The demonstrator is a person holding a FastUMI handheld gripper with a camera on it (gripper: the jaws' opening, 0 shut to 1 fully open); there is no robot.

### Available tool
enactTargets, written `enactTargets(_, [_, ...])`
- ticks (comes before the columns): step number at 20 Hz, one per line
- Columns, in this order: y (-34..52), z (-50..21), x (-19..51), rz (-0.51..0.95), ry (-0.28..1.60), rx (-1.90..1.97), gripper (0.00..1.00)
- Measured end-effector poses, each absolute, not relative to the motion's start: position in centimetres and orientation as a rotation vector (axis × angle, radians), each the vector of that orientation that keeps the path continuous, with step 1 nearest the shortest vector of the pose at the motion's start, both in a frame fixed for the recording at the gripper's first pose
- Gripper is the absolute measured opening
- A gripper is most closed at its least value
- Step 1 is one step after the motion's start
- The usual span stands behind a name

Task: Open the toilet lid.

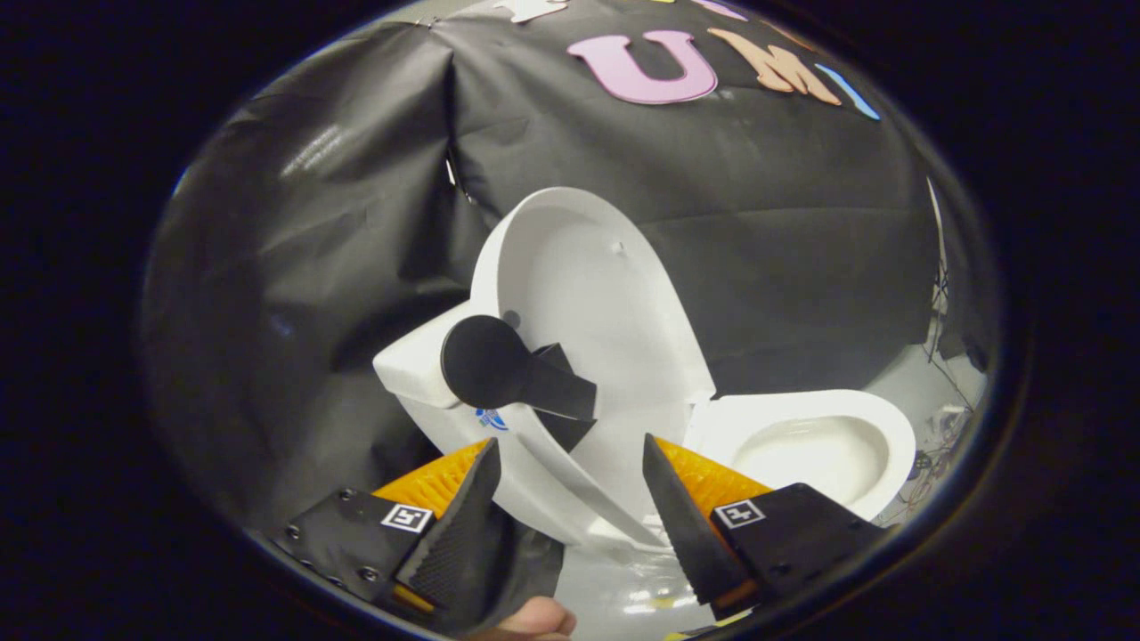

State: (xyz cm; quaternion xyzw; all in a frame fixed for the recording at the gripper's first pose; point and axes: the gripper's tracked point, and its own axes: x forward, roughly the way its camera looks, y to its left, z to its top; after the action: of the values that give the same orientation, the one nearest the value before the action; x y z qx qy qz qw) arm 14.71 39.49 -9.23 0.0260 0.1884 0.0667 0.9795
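Spread wide apart with nothing clamped, the black-and-orange two-finger gripper (570,476) is seen, each finger (463,516) mounted with a square black-and-white marker tag. Just beyond them, the glossy white plastic toilet lid (597,294) is raised upright above the white ceramic toilet bowl (819,445). A small blue logo (490,418) is printed below a black round-headed handle (499,365), perhaps fixed to the lid; it is too blurred to read.
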Motion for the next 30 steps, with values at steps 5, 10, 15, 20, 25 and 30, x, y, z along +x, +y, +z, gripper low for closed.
enactTargets(5, [35.7, -8.5, 11.5, 0.127, 0.332, 0.016, 0.99])
enactTargets(10, [31.7, -5.0, 9.7, 0.114, 0.257, -0.027, 0.99])
enactTargets(15, [27.8, -0.5, 7.7, 0.087, 0.172, -0.057, 0.99])
enactTargets(20, [25.3, 1.0, 5.7, 0.064, 0.148, -0.096, 0.99])
enactTargets(25, [21.8, 1.2, 4.5, 0.026, 0.174, -0.083, 0.98])
enactTargets(30, [18.5, 2.9, 3.8, -0.009, 0.161, -0.091, 0.97])
